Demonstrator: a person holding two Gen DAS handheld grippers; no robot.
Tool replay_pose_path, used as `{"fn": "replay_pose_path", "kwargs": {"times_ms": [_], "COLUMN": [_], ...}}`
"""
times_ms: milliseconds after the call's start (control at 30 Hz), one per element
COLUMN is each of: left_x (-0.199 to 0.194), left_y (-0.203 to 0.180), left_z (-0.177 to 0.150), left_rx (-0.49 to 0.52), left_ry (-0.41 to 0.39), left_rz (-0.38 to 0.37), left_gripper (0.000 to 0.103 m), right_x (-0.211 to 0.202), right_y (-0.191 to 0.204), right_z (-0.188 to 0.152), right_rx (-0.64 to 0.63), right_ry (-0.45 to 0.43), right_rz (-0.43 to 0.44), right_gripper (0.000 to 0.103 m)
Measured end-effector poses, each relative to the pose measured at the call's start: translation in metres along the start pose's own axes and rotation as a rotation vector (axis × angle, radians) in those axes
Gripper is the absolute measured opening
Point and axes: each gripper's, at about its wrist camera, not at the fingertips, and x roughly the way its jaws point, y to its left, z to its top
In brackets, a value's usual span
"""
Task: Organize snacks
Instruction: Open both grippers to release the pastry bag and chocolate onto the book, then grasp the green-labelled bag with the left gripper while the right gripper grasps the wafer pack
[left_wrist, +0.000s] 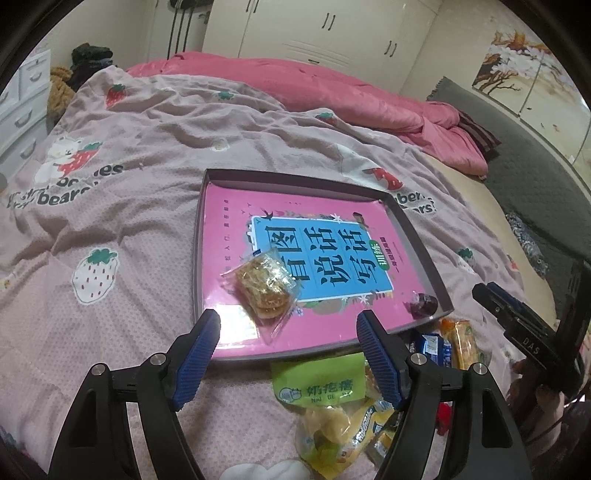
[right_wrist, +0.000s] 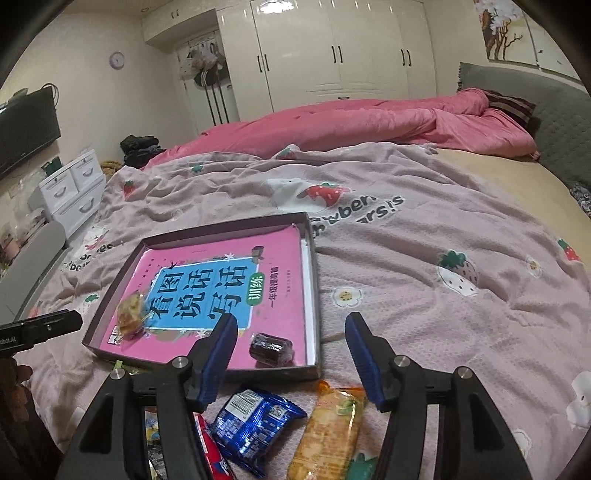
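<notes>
The bed (right_wrist: 424, 258), under a strawberry-print cover (left_wrist: 122, 206), carries a shallow tray (right_wrist: 312, 295) just ahead of both sets of jaws. Loose snack packets lie beneath them: a green packet (left_wrist: 317, 384), a blue packet (right_wrist: 255, 421), an orange biscuit pack (right_wrist: 332, 428).

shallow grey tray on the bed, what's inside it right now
Inside the shallow grey tray lies a pink book, covering the floor. On it sit a clear-wrapped golden cracker pack and a dark wrapped sweet. Anything beneath the book is hidden.
</notes>
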Motion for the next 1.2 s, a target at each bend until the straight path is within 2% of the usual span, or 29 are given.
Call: {"fn": "replay_pose_path", "kwargs": {"times_ms": [500, 867, 1200], "left_x": [0.0, 0.005, 0.012], "left_y": [-0.013, -0.013, -0.017], "left_z": [-0.018, -0.032, -0.04], "left_rx": [0.075, 0.066, 0.076], "left_ry": [0.061, 0.125, 0.171], "left_rz": [0.003, -0.013, -0.02], "left_gripper": [0.077, 0.077, 0.077], "right_x": [-0.008, -0.014, -0.011], "right_y": [0.0, -0.002, -0.003], "right_z": [-0.011, -0.017, -0.027], "right_rx": [-0.005, 0.003, 0.011], "right_ry": [0.029, 0.044, 0.094], "right_rz": [-0.024, -0.047, -0.073], "right_gripper": [0.061, 0.061, 0.061]}}
